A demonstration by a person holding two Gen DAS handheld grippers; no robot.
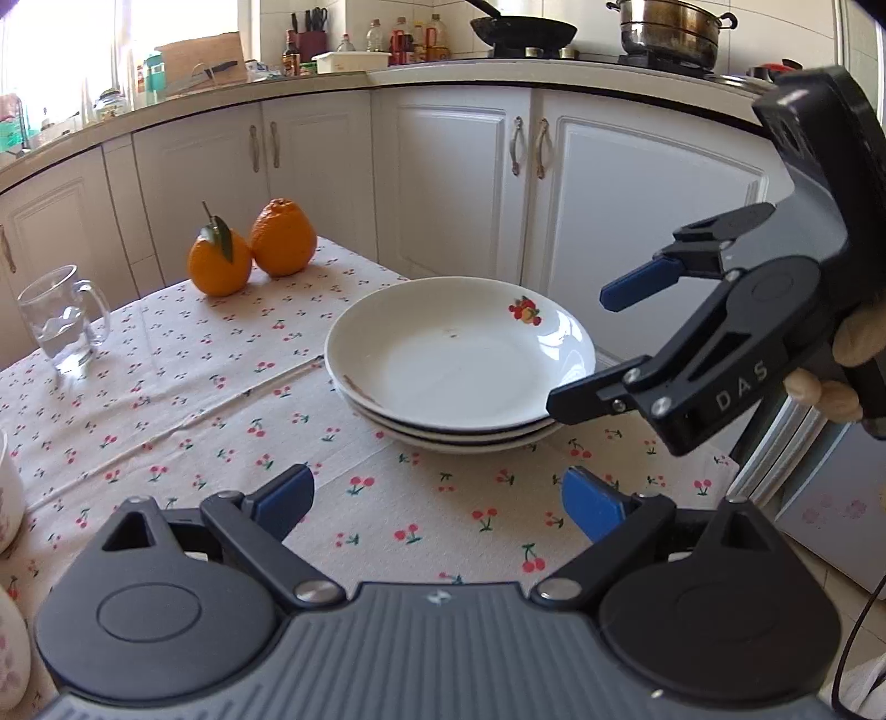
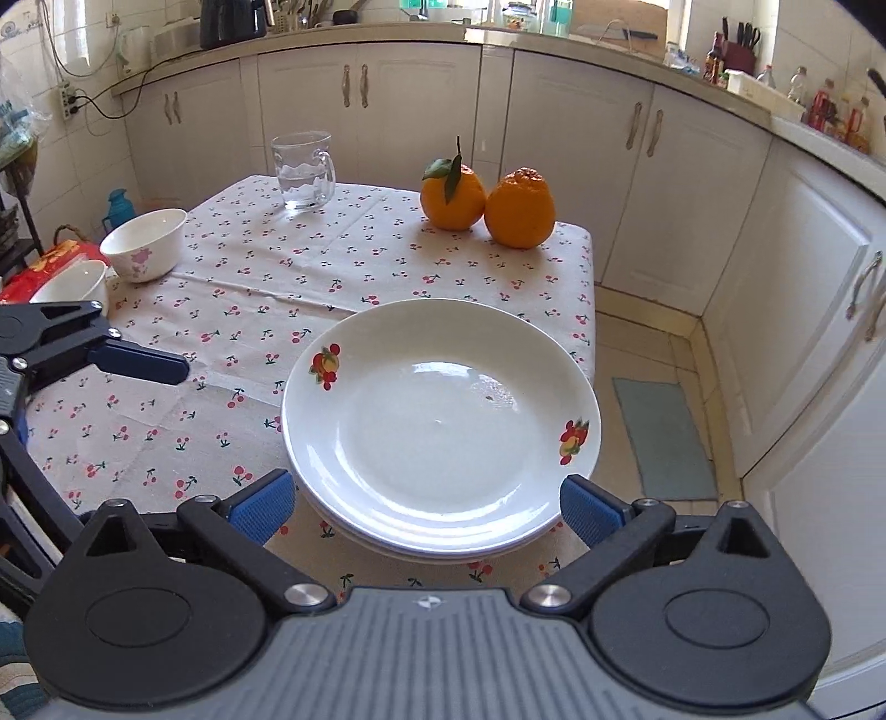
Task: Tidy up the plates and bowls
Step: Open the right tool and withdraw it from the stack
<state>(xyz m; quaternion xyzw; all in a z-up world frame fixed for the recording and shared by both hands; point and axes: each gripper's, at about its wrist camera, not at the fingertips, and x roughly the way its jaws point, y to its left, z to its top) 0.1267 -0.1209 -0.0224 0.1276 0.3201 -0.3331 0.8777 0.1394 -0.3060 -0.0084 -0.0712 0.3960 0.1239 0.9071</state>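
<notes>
"DAS" marks the right gripper (image 1: 587, 354); both its and the left gripper's (image 1: 437, 507) fingers spread wide, empty.

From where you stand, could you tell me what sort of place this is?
Most likely a home kitchen: white cupboards under a worktop, a pan and pot on the hob, and a table with stacked plates.

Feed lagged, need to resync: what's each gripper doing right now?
Left gripper: open, empty, over the tablecloth.
Right gripper: open, holding nothing; near rim of the plates sits between its fingers, untouched.
</notes>
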